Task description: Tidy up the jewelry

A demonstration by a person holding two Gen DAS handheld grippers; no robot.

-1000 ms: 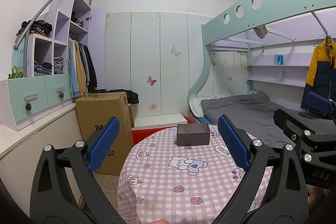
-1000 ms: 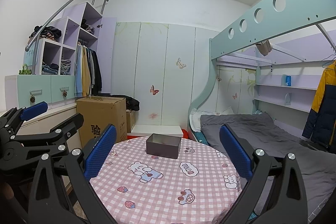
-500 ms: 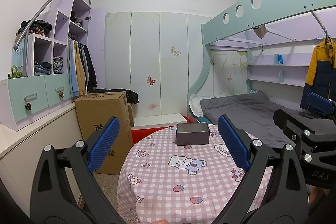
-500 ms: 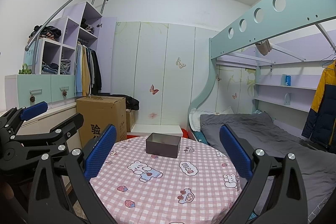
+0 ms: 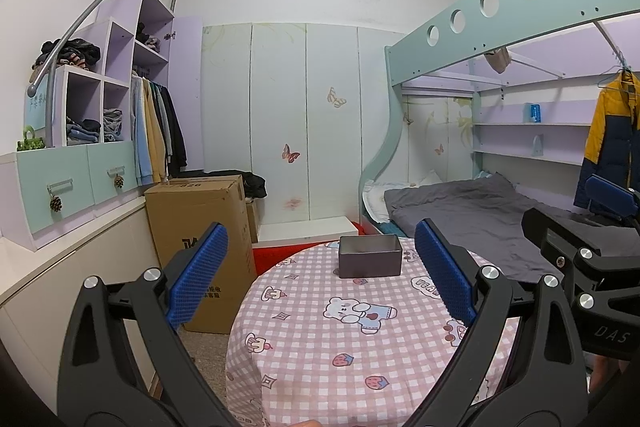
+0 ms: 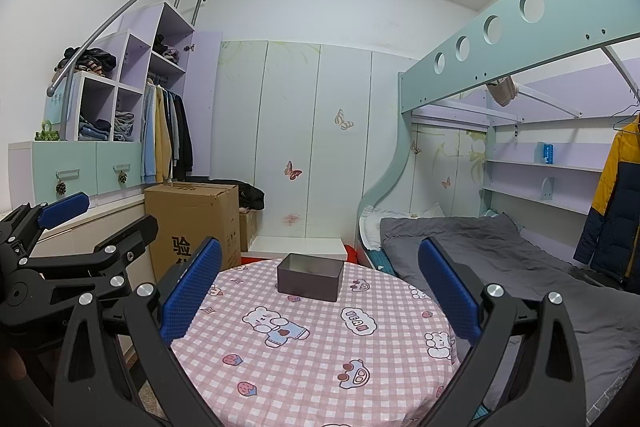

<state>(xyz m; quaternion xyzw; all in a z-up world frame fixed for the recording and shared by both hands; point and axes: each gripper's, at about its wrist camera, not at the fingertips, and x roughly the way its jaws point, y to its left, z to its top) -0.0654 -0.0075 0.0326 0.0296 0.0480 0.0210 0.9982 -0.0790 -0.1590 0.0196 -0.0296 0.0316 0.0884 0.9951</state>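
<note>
A grey open-topped box (image 5: 369,255) stands at the far side of a round table with a pink checked cloth (image 5: 320,339); it also shows in the right wrist view (image 6: 310,282). No jewelry is visible. My left gripper (image 5: 320,279) is open and empty, held above the near part of the table. My right gripper (image 6: 320,291) is open and empty, also above the table, well short of the box. The right gripper shows at the right edge of the left wrist view (image 5: 592,235), and the left gripper at the left edge of the right wrist view (image 6: 76,247).
A tall cardboard box (image 5: 200,223) stands on the floor left of the table. A bunk bed with grey bedding (image 5: 460,203) is on the right. White cabinets and shelves (image 5: 72,187) line the left wall. A wardrobe wall (image 5: 300,127) is behind.
</note>
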